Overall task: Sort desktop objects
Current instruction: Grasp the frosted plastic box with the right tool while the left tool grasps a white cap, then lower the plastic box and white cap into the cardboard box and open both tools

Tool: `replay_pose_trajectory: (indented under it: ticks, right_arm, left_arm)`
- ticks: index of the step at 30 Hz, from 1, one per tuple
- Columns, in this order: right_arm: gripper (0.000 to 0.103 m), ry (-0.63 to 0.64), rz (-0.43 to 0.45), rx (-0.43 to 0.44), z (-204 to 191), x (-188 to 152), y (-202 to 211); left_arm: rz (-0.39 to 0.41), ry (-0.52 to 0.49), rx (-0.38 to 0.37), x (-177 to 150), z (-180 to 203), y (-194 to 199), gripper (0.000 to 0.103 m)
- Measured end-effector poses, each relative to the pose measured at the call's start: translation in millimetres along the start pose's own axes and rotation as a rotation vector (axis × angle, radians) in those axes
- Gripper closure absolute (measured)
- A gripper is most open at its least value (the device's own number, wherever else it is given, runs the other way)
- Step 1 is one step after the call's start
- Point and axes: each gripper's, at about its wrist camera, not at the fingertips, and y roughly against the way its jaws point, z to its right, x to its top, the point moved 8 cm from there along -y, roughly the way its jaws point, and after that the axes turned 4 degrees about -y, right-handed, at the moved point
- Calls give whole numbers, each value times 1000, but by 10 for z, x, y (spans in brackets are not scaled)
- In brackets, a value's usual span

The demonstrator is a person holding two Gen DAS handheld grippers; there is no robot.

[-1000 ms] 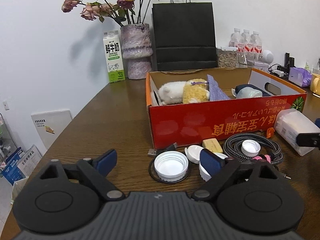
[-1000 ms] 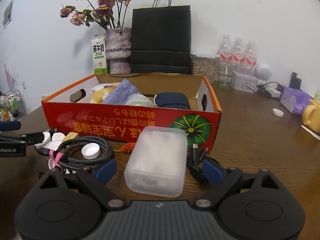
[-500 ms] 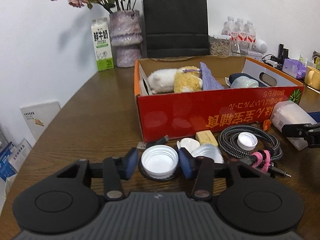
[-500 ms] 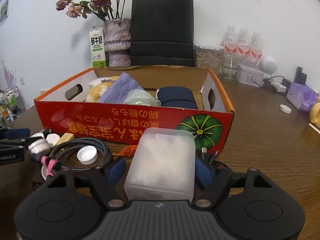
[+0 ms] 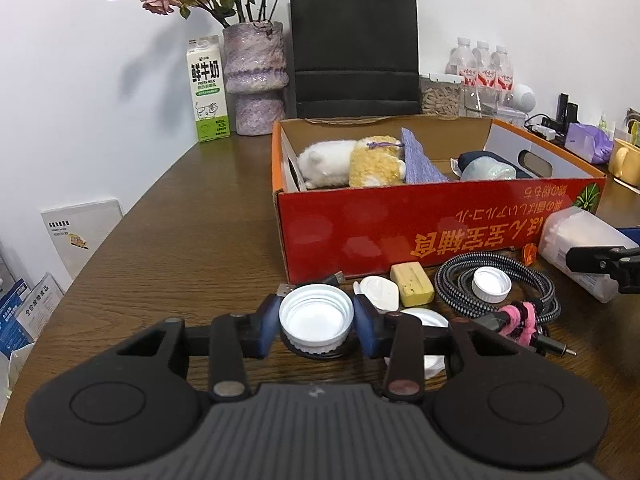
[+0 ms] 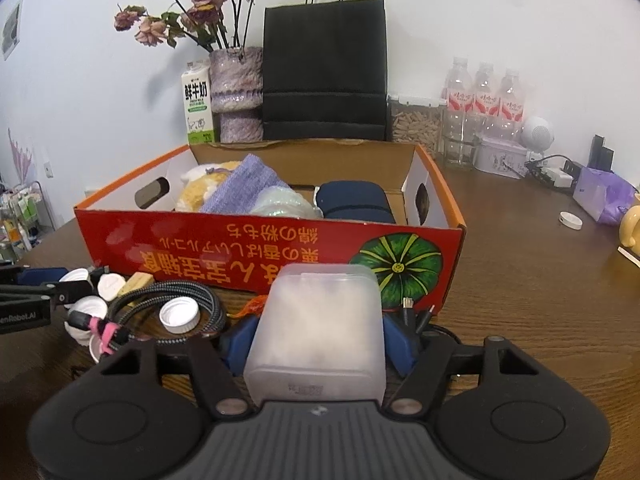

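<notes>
Both my jaws have drawn in from wide apart over the last second and are closing at this moment. My right gripper (image 6: pixel 316 342) has the frosted plastic box (image 6: pixel 318 332) between its blue pads, which now sit against its sides; I judge the grip nearly set, so the box can soon go up into the red cardboard box (image 6: pixel 260 248) just beyond it. My left gripper (image 5: pixel 316 326) brackets the large white cap (image 5: pixel 316 316), pads touching its ribbed rim, near the left corner of that carton.

So two loose things look ready to lift together. The braided cable (image 5: pixel 496 296), the small white cap (image 5: pixel 491 286) inside its coil and the yellow eraser (image 5: pixel 412 284) are not yet sorted.

The dark ring under the large cap is mostly hidden. Another white lid behind my left gripper's right finger is half covered. The orange scrap (image 6: pixel 254 306) by the frosted box I cannot identify.
</notes>
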Motion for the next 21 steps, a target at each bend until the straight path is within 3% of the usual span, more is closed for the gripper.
replay_pose_trajectory:
  ticks: [12,21]
  right_arm:
    - [39,-10,86,15,-7,103,288]
    - [39,-12,213,26,18,519,559]
  left_arm:
    - [114,44,10,234,-28,343,63]
    - [260,60,-18,785,50,514,63]
